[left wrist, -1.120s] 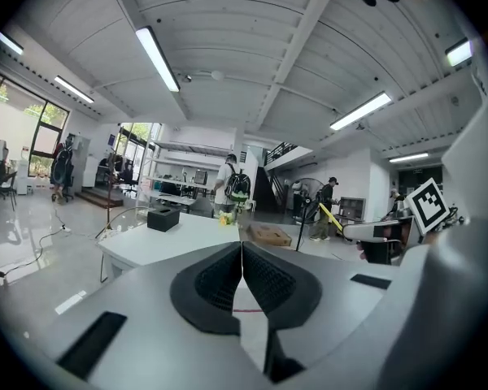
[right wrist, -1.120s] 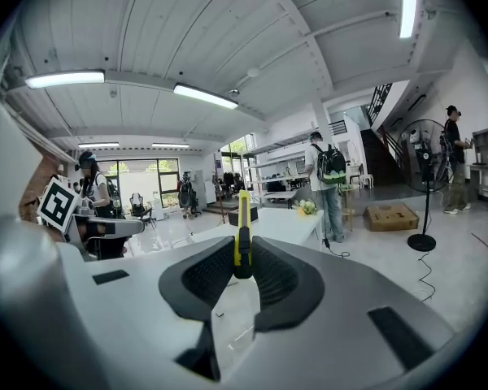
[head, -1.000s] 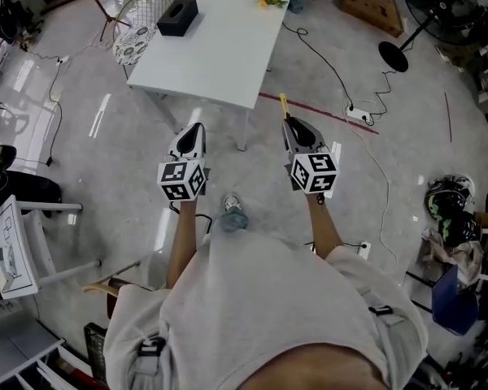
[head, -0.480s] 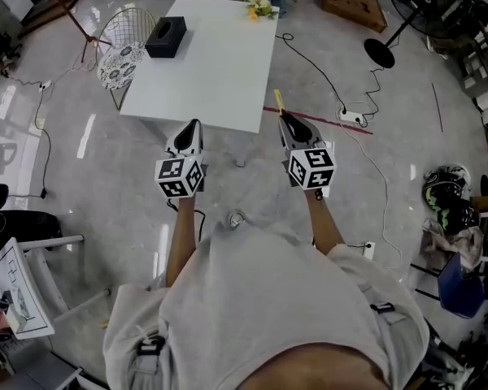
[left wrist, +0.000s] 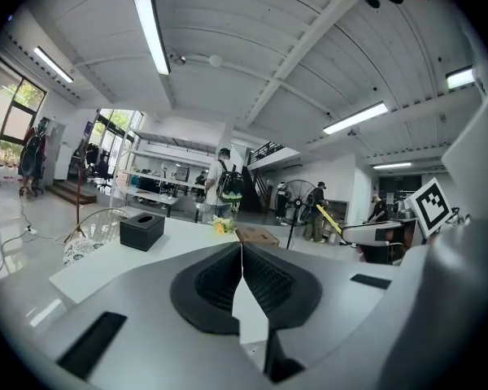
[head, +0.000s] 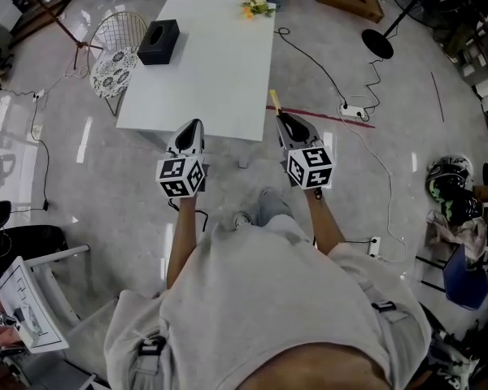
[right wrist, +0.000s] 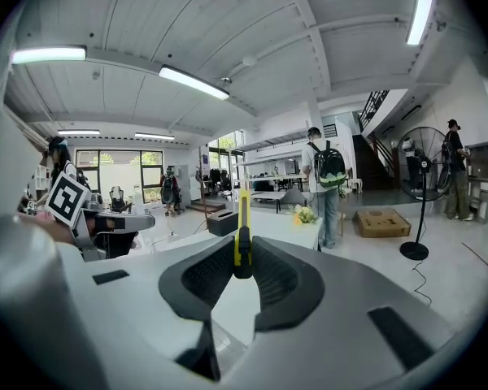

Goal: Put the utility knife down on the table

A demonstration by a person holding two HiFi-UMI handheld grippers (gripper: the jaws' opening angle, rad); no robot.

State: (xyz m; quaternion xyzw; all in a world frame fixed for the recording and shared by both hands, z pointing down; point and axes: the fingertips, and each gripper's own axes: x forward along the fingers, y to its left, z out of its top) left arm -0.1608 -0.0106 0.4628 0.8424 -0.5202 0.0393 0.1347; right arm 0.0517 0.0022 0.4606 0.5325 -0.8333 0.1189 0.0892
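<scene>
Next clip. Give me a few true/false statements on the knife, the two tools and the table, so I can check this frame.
1. A black box sits on the white table. True.
2. The right tool is closed on a yellow knife. True.
3. The knife already lies on the table. False: the right tool holds it in the air, not on the table.
4. The left tool is wide open. False: its jaws are together with nothing between them.
5. The box stands at the table's right edge. False: it is near the left edge; the flowers are at the far right corner.
</scene>
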